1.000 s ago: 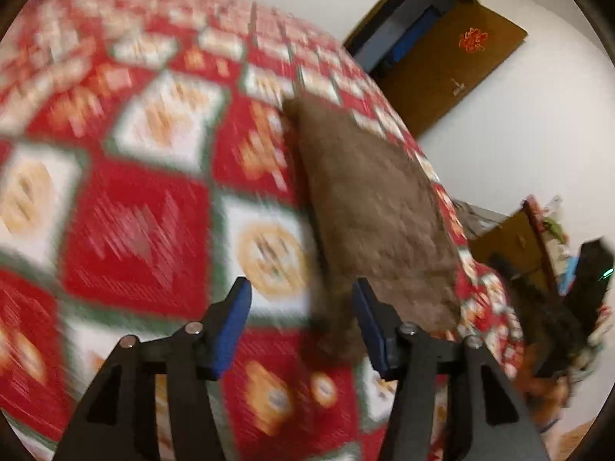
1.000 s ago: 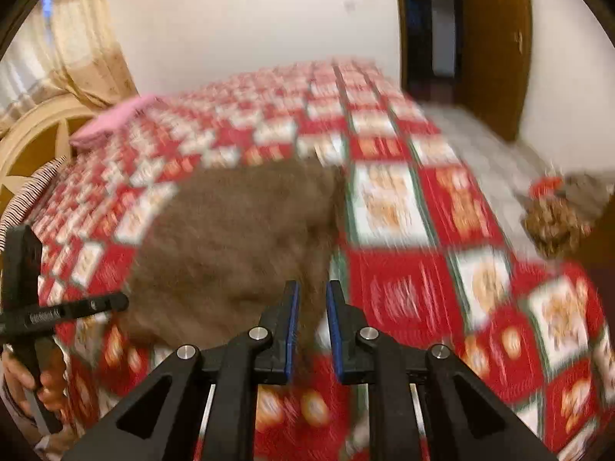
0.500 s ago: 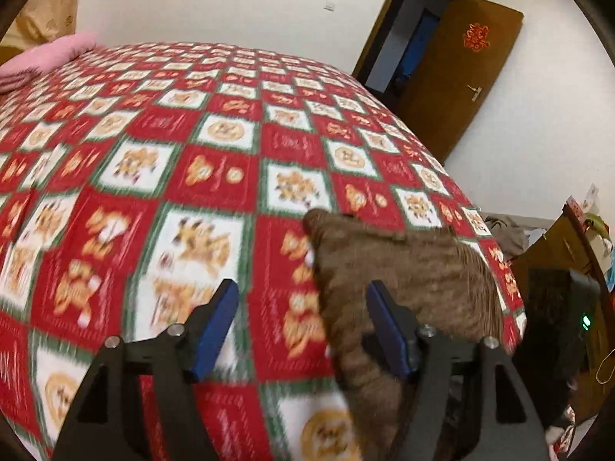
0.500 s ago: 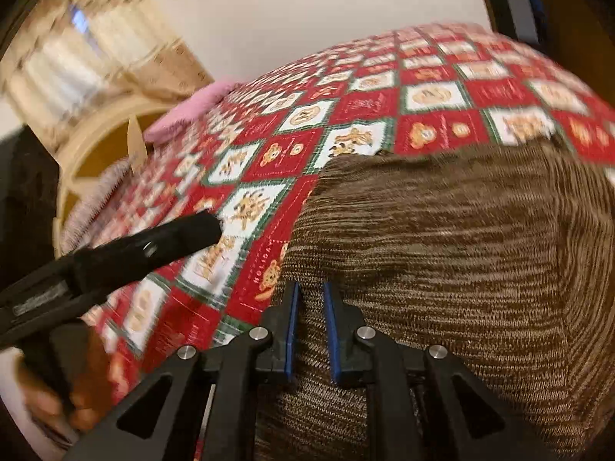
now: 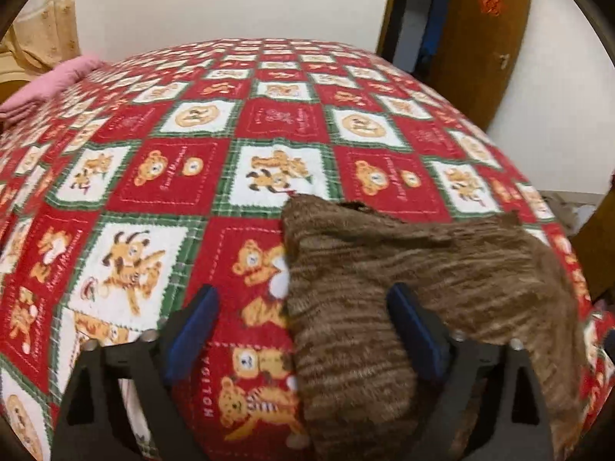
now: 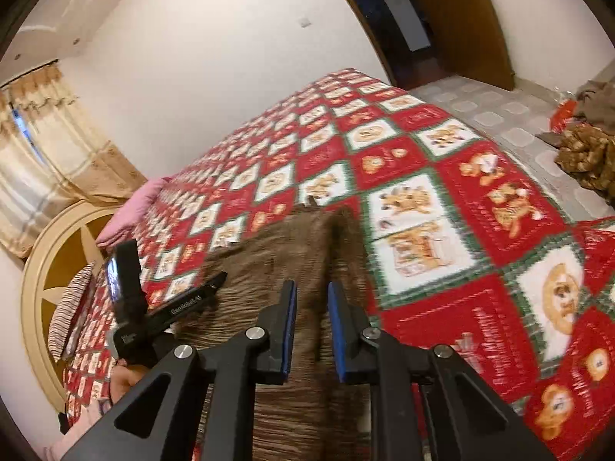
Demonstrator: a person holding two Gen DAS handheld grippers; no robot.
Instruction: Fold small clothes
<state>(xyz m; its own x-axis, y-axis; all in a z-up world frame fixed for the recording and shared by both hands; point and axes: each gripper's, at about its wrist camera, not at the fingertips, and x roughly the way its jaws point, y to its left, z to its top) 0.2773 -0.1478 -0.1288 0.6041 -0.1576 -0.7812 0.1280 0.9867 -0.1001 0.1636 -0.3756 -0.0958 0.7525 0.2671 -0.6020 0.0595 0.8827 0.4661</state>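
Observation:
A brown knitted garment (image 5: 384, 269) lies on the red patchwork bedspread (image 5: 184, 176), its right part raised and blurred. My left gripper (image 5: 303, 330) hangs just above the garment's left edge; its jaws are opening wide, and the blue pads (image 5: 192, 330) touch no cloth. In the right wrist view the same garment (image 6: 269, 253) shows a raised fold running up between the narrow jaws of my right gripper (image 6: 312, 326). Those jaws are just starting to open, with the fold still pinched. One finger (image 6: 200, 296) of the left gripper reaches over the garment's left side there.
A pink folded cloth (image 5: 50, 84) and a striped pillow (image 6: 73, 307) lie by the round headboard (image 6: 42, 276). A wooden door (image 5: 480, 46) stands open at the back right. A clothes pile (image 6: 584, 146) sits on the tiled floor beside the bed.
The left jaws spread much wider and the view swung round over the garment's left edge. The right gripper rolled and pulled back, still over the brown cloth.

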